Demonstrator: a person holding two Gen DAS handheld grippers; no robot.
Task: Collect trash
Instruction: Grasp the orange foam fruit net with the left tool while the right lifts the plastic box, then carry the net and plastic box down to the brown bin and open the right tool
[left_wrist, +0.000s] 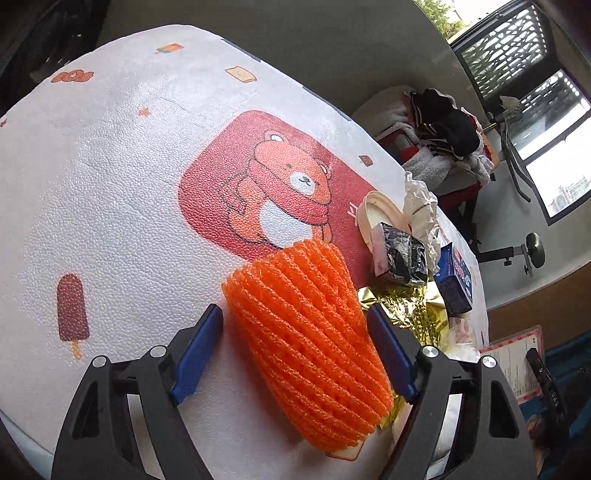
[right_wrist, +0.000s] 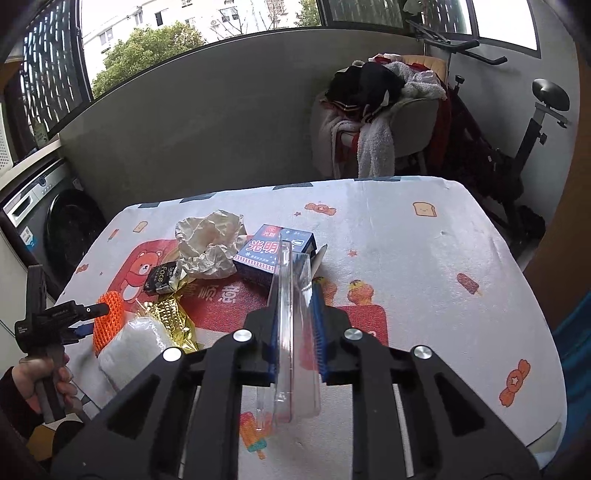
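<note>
An orange foam net sleeve (left_wrist: 314, 339) lies on the table between the open fingers of my left gripper (left_wrist: 295, 321); the fingers stand on either side of it with a gap on the left. It also shows in the right wrist view (right_wrist: 107, 319). My right gripper (right_wrist: 297, 291) is shut on a clear plastic tray (right_wrist: 291, 332) held on edge above the table. More trash lies together: gold foil (right_wrist: 170, 317), a black packet (right_wrist: 162, 278), crumpled paper (right_wrist: 208, 245), a blue carton (right_wrist: 273, 251), a white foam wad (right_wrist: 133, 350).
The table has a white cloth with a bear print (right_wrist: 424, 258). A paper lid (left_wrist: 380, 218) lies by the black packet. Beyond the table stand a chair heaped with clothes (right_wrist: 380, 110), an exercise bike (right_wrist: 524, 122) and a washing machine (right_wrist: 55, 221).
</note>
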